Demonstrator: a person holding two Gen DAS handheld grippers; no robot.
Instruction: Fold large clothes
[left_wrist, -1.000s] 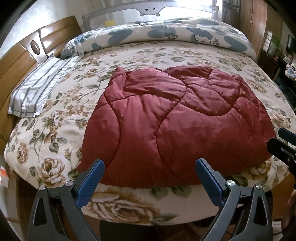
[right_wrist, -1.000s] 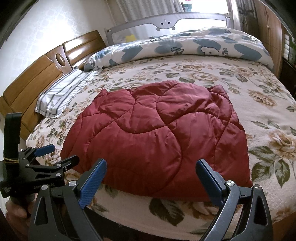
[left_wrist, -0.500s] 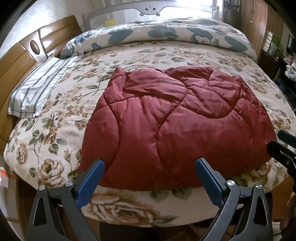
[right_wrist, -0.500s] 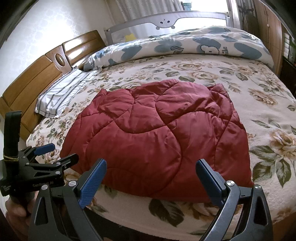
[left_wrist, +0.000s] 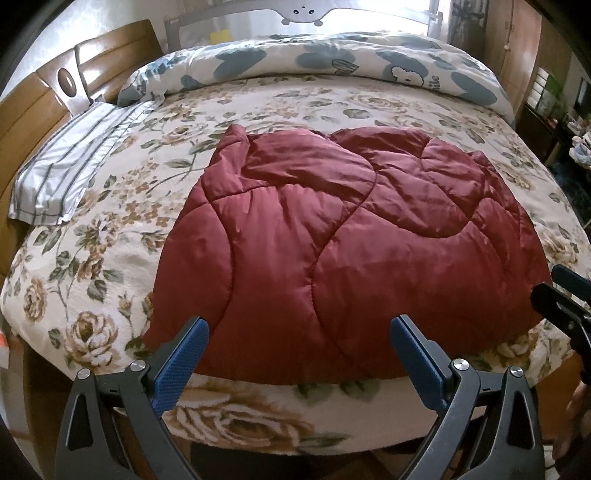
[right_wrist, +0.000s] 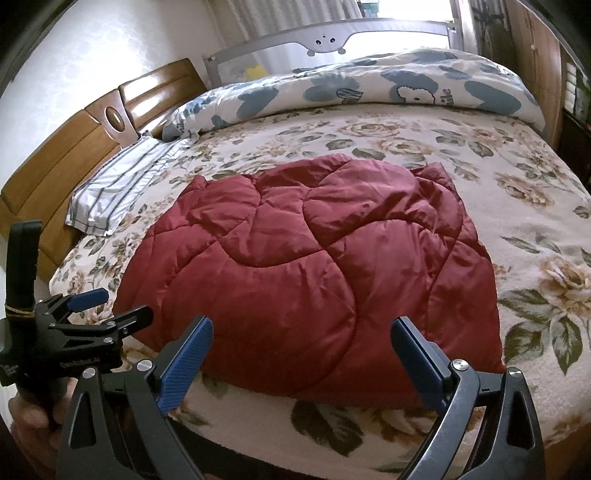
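— One red quilted garment (left_wrist: 332, 236) lies bunched on the floral bedspread (left_wrist: 110, 229), near the bed's near edge.
— Grippers?
— Left gripper (left_wrist: 299, 354) and right gripper (right_wrist: 301, 354) hover over that edge, both spread wide, holding nothing.
— Next?
— Probably pinching the near hem corners to fold.

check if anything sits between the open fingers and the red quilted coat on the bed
Nothing visible does. The left gripper and right gripper are both open and empty, just short of the near edge of the red coat. Only bare flowered bedspread lies between. The striped pillow and rolled duvet lie well off.
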